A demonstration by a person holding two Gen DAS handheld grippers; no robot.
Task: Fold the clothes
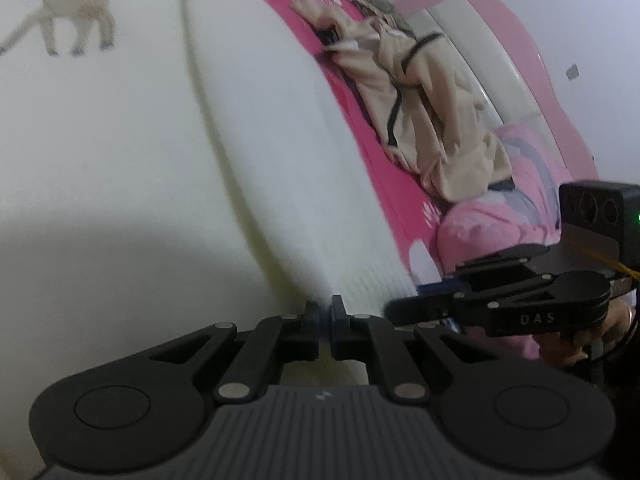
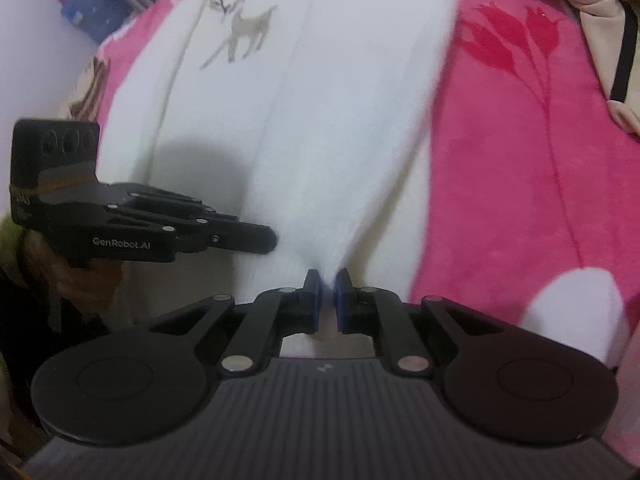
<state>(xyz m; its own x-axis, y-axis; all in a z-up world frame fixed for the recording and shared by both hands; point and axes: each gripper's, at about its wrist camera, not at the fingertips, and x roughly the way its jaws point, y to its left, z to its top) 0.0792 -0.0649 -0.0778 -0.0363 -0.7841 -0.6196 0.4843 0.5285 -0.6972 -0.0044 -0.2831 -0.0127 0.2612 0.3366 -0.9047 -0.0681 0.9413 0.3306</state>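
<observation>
The left claw (image 1: 325, 312) pinches the ribbed hem of the white sweater (image 1: 168, 160), which stretches ahead of it over the pink blanket (image 2: 520, 184). The right claw (image 2: 328, 282), just beside the left, pinches the same hem. Beige clothes (image 1: 432, 120) lie beyond, right of both.

Black grippers (image 1: 325, 312), blue-padded jaws, "GenRobot.AI" lettering.

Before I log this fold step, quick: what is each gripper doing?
Left gripper: shut on the white sweater, at its ribbed hem.
Right gripper: shut on the same sweater's hem.
</observation>
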